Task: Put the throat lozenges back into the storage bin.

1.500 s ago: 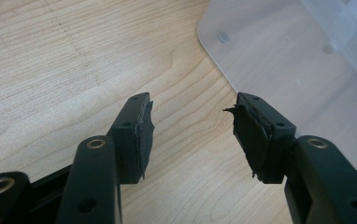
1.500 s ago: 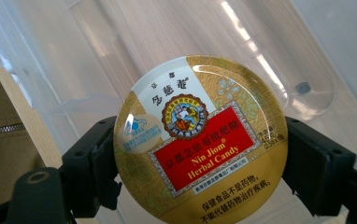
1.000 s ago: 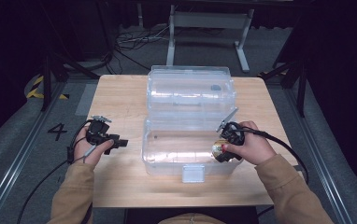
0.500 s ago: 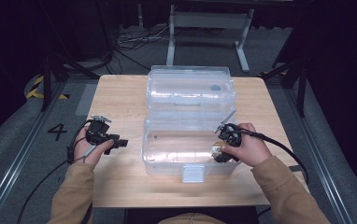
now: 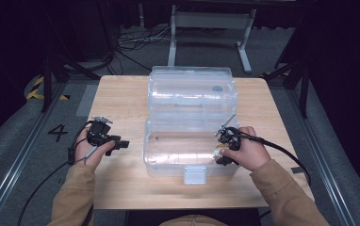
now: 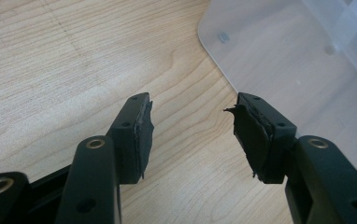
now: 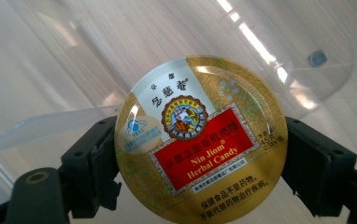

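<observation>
Round gold tin (image 7: pixel 200 140) of Nin Jiom Herbal Candy, clamped at its two sides between the right gripper's (image 7: pixel 200 172) black fingers (image 7: pixel 90 163), lid face up toward the camera, red label with gold lettering across the middle, white patch with Chinese characters at upper left. Held just above the clear floor of the open box (image 5: pixel 187 157), with a curved clear wall and a bright strip of glare behind it. Seen from the high view as a small gold spot (image 5: pixel 221 149) at the box's right end, inside the near half, under the right gripper (image 5: pixel 225 149) and the right hand (image 5: pixel 246 150), cable trailing off to the right. Box itself clear plastic, in two halves lying open one behind the other on the middle of the worktop (image 5: pixel 121 103), a pale latch at the near edge. Left gripper (image 5: pixel 121 143) well apart from the tin, held low over bare wood just beside the box's left end, in the left hand (image 5: pixel 91 148). Fingers (image 6: pixel 137 135) of the left gripper (image 6: pixel 190 135) spread wide with nothing between them, worn pads facing each other, the box's rounded corner (image 6: pixel 279 51) beyond the tips. Tan sleeves at the bottom edge; grey floor, rails and cables around the worktop.
</observation>
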Demonstrator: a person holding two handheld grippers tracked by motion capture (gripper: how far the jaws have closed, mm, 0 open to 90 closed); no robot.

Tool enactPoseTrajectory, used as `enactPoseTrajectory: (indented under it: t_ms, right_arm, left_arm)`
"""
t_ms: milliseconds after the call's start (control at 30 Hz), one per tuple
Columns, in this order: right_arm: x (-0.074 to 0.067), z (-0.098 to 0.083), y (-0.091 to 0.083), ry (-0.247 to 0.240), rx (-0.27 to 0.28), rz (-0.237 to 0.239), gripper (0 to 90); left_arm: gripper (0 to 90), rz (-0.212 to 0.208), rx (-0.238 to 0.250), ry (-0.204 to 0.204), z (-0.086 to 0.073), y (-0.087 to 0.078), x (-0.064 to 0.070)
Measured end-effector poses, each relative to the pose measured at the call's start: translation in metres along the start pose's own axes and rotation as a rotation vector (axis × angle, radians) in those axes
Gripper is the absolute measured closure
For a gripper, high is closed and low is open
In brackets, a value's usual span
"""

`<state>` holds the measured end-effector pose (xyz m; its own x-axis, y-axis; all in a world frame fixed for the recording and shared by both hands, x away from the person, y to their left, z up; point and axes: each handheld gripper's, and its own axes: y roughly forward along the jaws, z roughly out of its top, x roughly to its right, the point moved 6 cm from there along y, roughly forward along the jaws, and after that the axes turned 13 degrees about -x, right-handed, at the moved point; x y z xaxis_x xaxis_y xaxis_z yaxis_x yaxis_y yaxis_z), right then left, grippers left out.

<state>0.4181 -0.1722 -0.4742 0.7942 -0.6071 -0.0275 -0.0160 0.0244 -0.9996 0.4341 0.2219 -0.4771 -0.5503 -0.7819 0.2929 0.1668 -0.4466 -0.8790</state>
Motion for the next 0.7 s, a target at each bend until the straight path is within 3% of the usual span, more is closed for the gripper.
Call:
enactPoseTrajectory:
  t_ms: [700]
  right_arm:
    - [-0.0002, -0.0005, 0.0, 0.002, -0.011, -0.006, 21.6]
  left_arm:
    - [47.2, 0.0, 0.0, 0.001, 0.0001, 0.0001, -0.0003]
